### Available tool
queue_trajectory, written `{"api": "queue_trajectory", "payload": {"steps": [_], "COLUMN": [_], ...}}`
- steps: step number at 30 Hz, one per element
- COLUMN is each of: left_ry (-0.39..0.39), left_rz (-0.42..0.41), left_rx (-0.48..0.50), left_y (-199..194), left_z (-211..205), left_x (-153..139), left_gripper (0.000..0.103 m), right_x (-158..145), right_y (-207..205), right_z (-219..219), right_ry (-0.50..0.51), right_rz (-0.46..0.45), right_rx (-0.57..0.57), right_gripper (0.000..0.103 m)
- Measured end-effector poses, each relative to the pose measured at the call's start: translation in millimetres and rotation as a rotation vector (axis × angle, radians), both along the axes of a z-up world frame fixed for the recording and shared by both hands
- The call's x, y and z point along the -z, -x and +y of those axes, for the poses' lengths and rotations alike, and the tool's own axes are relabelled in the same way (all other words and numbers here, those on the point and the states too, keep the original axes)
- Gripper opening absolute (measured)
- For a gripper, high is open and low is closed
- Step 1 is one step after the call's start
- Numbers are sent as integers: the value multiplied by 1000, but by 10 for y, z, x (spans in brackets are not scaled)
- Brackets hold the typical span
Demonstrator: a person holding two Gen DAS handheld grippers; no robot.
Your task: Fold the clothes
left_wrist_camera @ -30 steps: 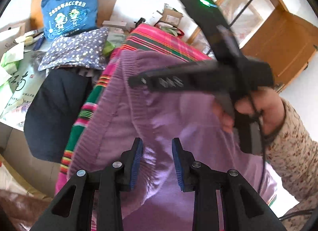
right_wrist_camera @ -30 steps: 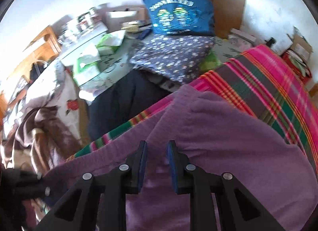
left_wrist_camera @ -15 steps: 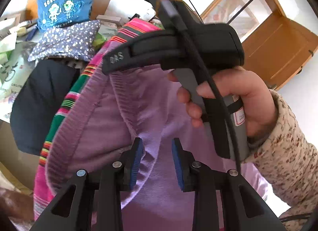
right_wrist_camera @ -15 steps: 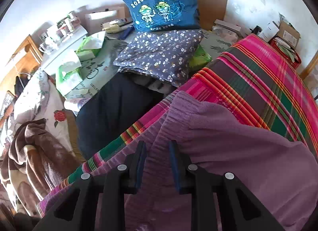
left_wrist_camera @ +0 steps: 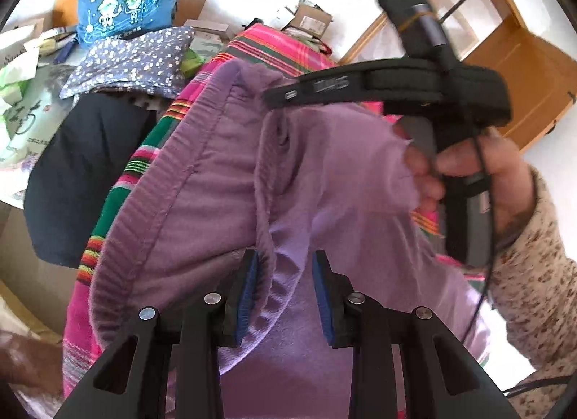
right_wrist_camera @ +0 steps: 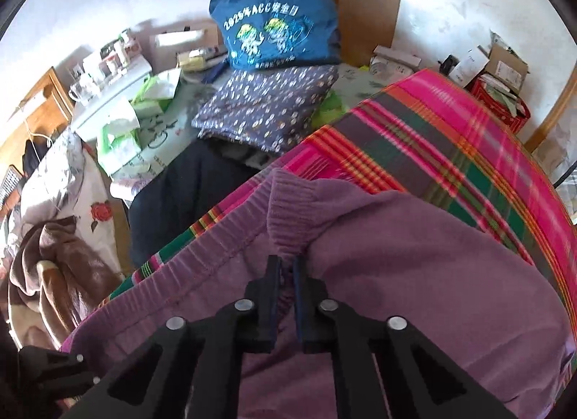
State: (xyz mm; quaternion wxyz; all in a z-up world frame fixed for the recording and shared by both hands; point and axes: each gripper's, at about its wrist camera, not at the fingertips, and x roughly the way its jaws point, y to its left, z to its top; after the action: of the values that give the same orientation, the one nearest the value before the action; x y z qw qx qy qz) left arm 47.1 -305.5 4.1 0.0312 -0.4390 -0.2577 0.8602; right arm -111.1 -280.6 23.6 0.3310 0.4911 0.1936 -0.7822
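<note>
Left wrist view, read from nine o'clock across: a dark navy garment (left_wrist_camera: 83, 173) lies at the edge of the striped blanket (left_wrist_camera: 111, 210), then the purple sweater (left_wrist_camera: 216, 173) fills the middle, heaped on that blanket. The left tool (left_wrist_camera: 283, 289) has its pads apart, with a ridge of ribbed purple knit standing between them; the pad at its nine o'clock side touches the fold, the other stands clear, so nothing is clamped there. At two o'clock the right tool (left_wrist_camera: 288, 96) reaches in, held by a hand (left_wrist_camera: 479, 173) in a speckled sleeve (left_wrist_camera: 541, 274).

Right wrist view shows that tool (right_wrist_camera: 286, 276) drawn together on a pinch of the sweater just below the ribbed cuff or collar (right_wrist_camera: 292, 210).

Likely trouble: the pinch looks thin, so a pull could slip off or drag only one layer and twist the fold. With the left pads not gripping, the sweater may bunch instead of spreading flat.

Room is tight toward nine and eleven o'clock, where the navy garment, floral cloth (right_wrist_camera: 267, 109) and blue bag (right_wrist_camera: 274, 22) crowd in. Toward two o'clock the blanket lies bare, the best space for laying the fold.
</note>
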Motion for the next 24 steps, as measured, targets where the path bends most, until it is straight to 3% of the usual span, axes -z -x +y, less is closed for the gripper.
{"api": "queue_trajectory", "payload": {"steps": [3,18,21,24], "left_ry": [93,96,87,81], "left_rz": [-19,-11,2,20], "left_rx": [-36,1,13,25], "left_y": [-84,-134,-148,-138], "left_z": [-8,52,51,49], "left_x": [-8,33,27,10], "left_gripper": [32,31,18,15], "right_x": [-45,-240,-362,-483], "right_y": [16,-75,-140,-169], "right_z": [129,688,782,847], "right_ry": [-2,92,135,178], "right_rz": [26,49,81,107], "right_rx": [7,8,7,17], "right_gripper": [4,4,4,4]}}
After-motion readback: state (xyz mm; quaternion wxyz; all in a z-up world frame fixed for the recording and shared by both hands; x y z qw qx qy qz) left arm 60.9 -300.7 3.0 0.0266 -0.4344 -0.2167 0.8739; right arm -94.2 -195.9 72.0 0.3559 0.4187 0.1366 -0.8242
